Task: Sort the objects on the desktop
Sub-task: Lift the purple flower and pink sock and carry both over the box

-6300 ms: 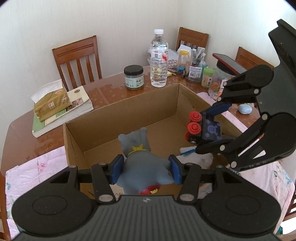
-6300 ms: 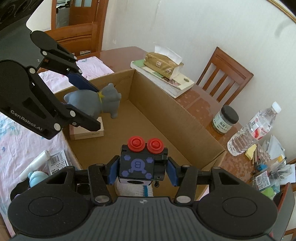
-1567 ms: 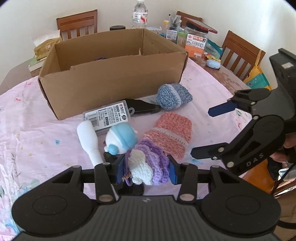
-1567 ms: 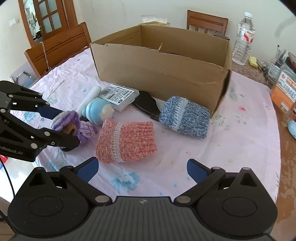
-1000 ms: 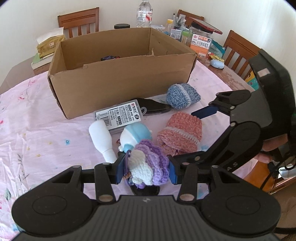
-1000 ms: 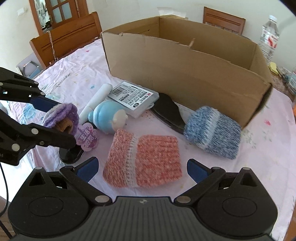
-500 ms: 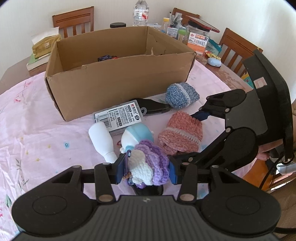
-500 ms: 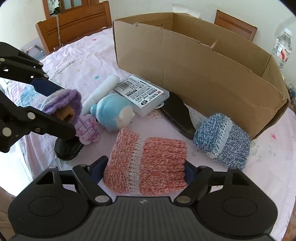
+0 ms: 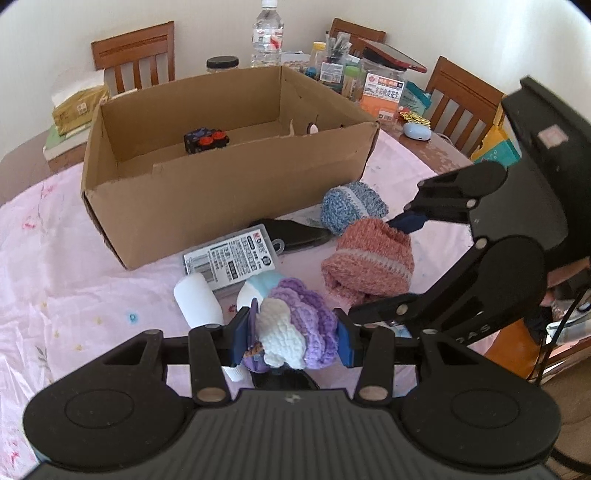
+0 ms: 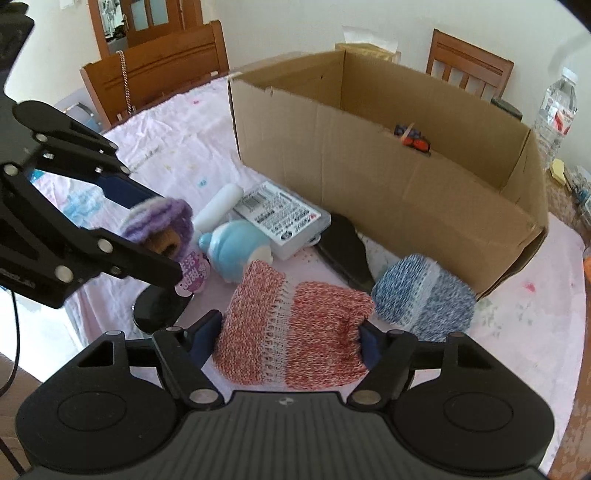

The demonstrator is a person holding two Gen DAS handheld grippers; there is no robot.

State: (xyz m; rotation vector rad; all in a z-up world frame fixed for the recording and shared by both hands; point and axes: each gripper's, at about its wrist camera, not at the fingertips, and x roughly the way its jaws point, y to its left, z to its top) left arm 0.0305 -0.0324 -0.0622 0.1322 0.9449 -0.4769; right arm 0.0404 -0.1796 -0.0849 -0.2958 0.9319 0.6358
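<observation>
The left claw is clamped on a purple knit toy, in front of the box. Right of it, the right claw is closing on a pink knit pouch, pads pressing it, near the box's front wall.

Place: a home dining room
Table: round wooden table under a pink floral cloth
Seating: slatted wooden dining chairs against plain white walls
Clutter: water bottle, jars, tissue pack, stationery
Beyond: wooden glazed door
</observation>
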